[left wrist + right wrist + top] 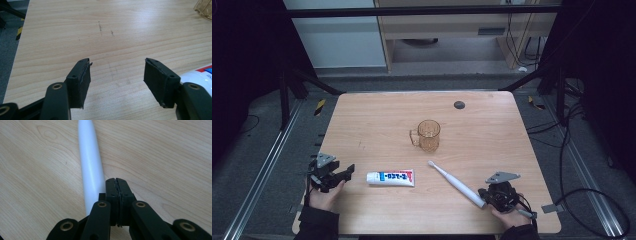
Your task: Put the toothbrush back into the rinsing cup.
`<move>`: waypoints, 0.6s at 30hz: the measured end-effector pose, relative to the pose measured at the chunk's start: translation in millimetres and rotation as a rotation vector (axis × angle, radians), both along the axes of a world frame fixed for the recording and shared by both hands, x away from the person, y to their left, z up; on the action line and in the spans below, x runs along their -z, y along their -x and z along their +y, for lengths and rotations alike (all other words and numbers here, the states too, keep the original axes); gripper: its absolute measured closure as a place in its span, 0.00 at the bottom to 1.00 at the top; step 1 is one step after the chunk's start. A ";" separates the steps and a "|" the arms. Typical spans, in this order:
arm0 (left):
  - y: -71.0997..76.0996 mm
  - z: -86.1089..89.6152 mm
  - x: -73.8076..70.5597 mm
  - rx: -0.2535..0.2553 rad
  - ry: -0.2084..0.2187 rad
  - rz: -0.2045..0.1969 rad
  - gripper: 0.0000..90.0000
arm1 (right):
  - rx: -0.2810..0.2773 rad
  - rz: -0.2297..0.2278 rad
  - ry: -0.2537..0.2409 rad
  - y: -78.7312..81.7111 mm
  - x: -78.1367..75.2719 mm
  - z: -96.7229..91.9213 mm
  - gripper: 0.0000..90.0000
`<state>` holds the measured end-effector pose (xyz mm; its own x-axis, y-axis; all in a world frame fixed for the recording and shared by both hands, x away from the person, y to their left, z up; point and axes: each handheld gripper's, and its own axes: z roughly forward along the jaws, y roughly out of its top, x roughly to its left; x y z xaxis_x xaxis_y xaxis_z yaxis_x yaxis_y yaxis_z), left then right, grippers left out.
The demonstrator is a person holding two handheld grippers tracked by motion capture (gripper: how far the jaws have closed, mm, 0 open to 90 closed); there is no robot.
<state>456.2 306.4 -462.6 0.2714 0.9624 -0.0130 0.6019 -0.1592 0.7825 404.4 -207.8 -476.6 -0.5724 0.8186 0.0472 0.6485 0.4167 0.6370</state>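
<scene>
left gripper [116,75]: fingers wide, empty | right gripper [116,180]: fingers pressed together (beside toothbrush [90,167], not gripping)

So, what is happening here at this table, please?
A person sits at a wooden table with a two-jaw gripper in each hand. The left gripper is open, near the cap end of a toothpaste tube that lies flat. The right gripper is shut on nothing, its jaws pressed together just beside the handle of a white electric toothbrush that lies on the table. An amber transparent mug stands upright in the middle of the table. Nothing is lifted at this moment.
</scene>
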 end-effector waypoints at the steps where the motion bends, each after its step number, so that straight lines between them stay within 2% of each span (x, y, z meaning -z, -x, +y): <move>1: 0.0 -0.1 0.0 0.001 -0.001 0.001 0.41 | -0.002 0.003 -0.003 0.5 0.2 0.7 0.99; 11: -0.4 -0.4 0.4 0.005 -0.002 0.004 0.41 | -0.017 0.008 -0.002 1.9 1.0 6.0 0.98; 18: -1.6 -1.6 1.7 0.014 -0.005 0.009 0.40 | 0.022 -0.009 0.002 -0.4 -2.0 1.4 0.91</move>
<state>457.7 304.8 -464.3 0.2850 0.9585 -0.0107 0.6070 -0.1718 0.7759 404.8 -206.5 -474.6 -0.5548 0.8310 0.0405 0.6518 0.4038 0.6420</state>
